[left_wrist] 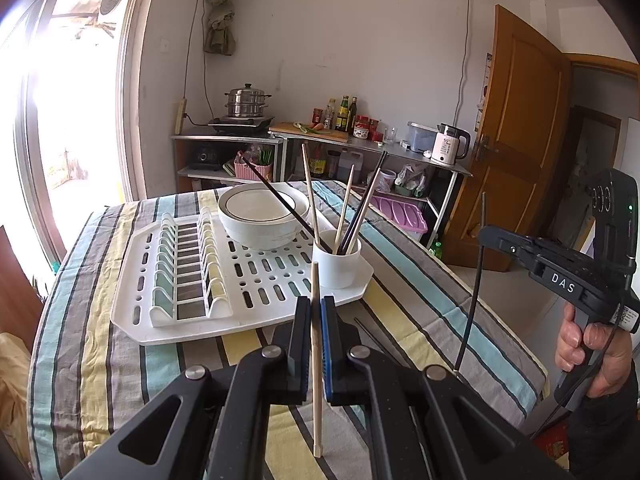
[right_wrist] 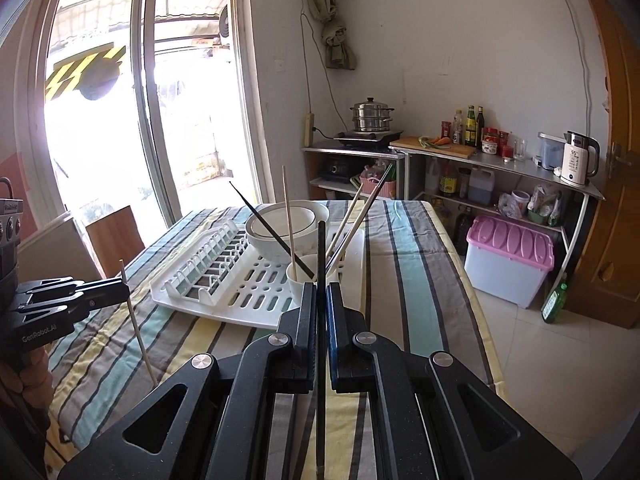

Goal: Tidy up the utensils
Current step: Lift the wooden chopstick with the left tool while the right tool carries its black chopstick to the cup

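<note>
With each gripper clamped on one upright chopstick, left gripper on the pale chopstick, right gripper on the black chopstick. Cup just ahead, already bristling. Could snag standing sticks or tip the cup if lowered askew.

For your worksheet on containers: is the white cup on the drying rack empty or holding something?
Holding something: the white cup has several chopsticks standing in it, light and dark.

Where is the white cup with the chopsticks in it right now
In the left wrist view the white cup stands on the near right corner of the white drying rack, just in front of the white bowl.
</note>
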### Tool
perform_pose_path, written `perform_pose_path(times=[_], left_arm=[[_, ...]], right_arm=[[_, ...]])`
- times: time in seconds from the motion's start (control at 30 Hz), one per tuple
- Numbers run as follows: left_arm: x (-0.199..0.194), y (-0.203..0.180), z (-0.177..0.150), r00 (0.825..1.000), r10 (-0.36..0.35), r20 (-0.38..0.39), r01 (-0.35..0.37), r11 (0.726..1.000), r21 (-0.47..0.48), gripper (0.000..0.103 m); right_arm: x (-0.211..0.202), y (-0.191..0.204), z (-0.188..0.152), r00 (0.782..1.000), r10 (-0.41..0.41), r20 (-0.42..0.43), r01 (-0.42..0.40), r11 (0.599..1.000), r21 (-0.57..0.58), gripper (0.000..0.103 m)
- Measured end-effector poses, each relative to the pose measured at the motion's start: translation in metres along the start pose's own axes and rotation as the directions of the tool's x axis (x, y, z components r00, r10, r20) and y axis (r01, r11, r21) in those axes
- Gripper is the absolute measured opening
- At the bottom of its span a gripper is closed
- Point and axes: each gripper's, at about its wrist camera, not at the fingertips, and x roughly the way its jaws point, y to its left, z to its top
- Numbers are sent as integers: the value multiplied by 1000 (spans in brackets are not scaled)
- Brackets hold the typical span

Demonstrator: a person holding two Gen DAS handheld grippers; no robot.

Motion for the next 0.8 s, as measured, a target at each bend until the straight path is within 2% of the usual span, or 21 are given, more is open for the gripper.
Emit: perform_pose_path(times=[0.2, 0.4, 0.8], left_arm=[[2, 1, 7, 1000, -7, 8, 7, 1000, 6, 4], [9, -1, 26, 1000, -18, 16, 18, 1000, 23, 4], [32, -10, 102, 995, -67, 78, 65, 997, 35, 4]], right_arm=[[-5, -1, 8, 1000, -7, 23, 7, 1000, -1, 4], [-4, -1, 21, 999, -4, 51, 4, 1000, 0, 4], [13, 4, 69, 994, 27, 109, -26, 1000, -3, 4]])
